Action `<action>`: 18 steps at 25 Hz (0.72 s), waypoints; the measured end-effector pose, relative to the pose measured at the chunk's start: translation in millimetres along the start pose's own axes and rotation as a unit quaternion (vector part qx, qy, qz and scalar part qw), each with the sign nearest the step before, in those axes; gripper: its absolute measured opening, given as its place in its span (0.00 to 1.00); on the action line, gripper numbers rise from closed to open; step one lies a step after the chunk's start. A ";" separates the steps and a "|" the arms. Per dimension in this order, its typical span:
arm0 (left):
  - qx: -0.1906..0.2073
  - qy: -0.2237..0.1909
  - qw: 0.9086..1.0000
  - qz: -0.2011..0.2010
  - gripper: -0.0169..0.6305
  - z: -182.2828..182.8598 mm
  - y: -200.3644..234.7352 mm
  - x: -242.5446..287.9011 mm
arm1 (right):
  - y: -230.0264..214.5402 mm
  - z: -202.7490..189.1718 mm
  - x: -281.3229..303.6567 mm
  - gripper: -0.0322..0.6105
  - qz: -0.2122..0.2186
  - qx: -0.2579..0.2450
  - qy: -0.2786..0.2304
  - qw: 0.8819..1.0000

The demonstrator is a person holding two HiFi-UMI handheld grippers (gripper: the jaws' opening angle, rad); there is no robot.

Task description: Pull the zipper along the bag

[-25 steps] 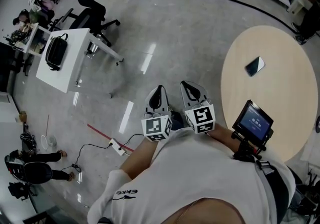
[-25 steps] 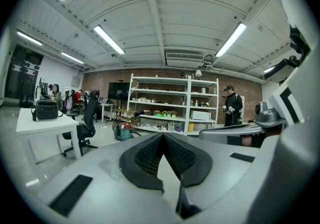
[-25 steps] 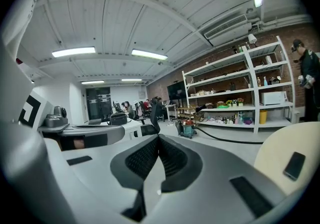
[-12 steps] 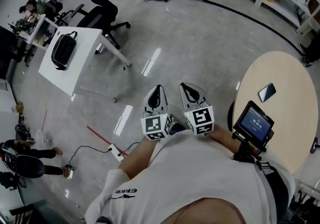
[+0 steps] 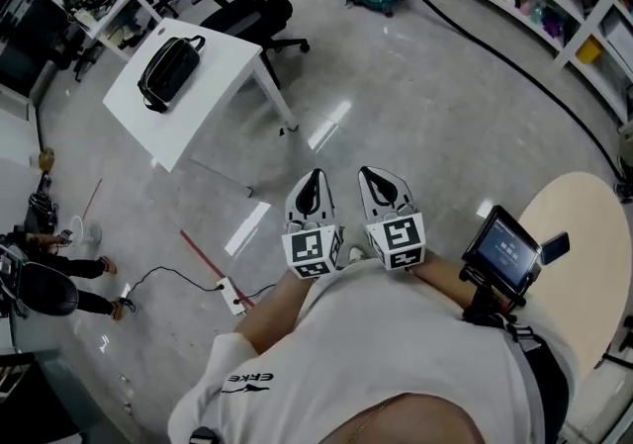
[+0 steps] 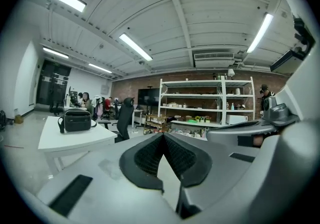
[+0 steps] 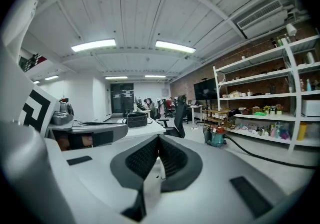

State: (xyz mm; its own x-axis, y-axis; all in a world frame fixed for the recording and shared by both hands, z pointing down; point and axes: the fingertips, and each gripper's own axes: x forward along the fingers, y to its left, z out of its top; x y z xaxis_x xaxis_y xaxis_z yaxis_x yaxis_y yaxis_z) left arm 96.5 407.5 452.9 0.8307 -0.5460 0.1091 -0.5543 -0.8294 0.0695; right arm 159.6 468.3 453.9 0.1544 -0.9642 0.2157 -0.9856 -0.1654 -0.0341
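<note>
Black bag [image 5: 170, 71] lies on the white tabletop [image 5: 226, 86], far left, nearer than a second ago as I turn toward it. Left tongs [image 5: 315, 185] and right tongs [image 5: 376, 183] are closed on nothing, well apart from it; pulling has not begun.
</note>
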 end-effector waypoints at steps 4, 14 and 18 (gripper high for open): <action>-0.010 0.000 0.999 0.040 0.03 -1.7 55.1 9.3 | 24.9 5.7 50.0 0.06 0.036 -0.011 0.005 0.999; -0.035 -0.007 0.990 0.137 0.03 1.4 128.9 22.3 | 58.9 23.8 129.2 0.06 0.125 -0.036 0.011 0.991; -0.041 -0.004 0.983 0.178 0.03 2.4 152.0 32.6 | 65.7 31.3 159.9 0.06 0.167 -0.047 0.014 0.985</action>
State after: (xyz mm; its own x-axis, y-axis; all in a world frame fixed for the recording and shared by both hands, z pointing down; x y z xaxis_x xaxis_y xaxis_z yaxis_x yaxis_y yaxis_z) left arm 39.5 263.3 464.7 0.5839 -0.8009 0.1326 -0.8118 -0.5737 0.1090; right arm 121.7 296.9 455.6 -0.1793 -0.9554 0.2348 -0.9835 0.1803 -0.0175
